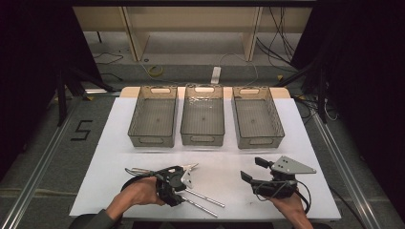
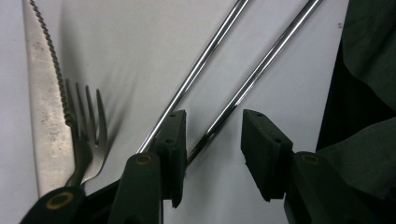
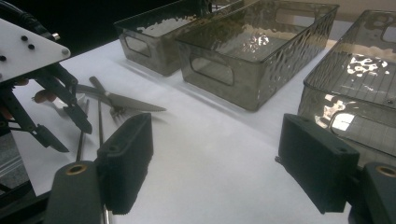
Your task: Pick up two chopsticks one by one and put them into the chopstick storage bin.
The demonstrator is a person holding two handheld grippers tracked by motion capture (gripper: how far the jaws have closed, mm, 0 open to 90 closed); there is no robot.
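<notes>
Two chopsticks (image 2: 243, 91) side by side, tips toward table's near edge

Polished metal rods (image 2: 261, 70), dull knife (image 2: 44, 116) (serrated), translucent plastic bins (image 1: 202, 114).

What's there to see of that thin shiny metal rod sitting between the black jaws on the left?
The thin shiny metal rod is straight, round and mirror-bright, like polished steel. It lies flat on the white table sheet, running slantwise between the left gripper's open jaws. A second rod like it lies alongside, passing behind one jaw. Whether the pads touch it is unclear. Its ends are out of frame here.
</notes>
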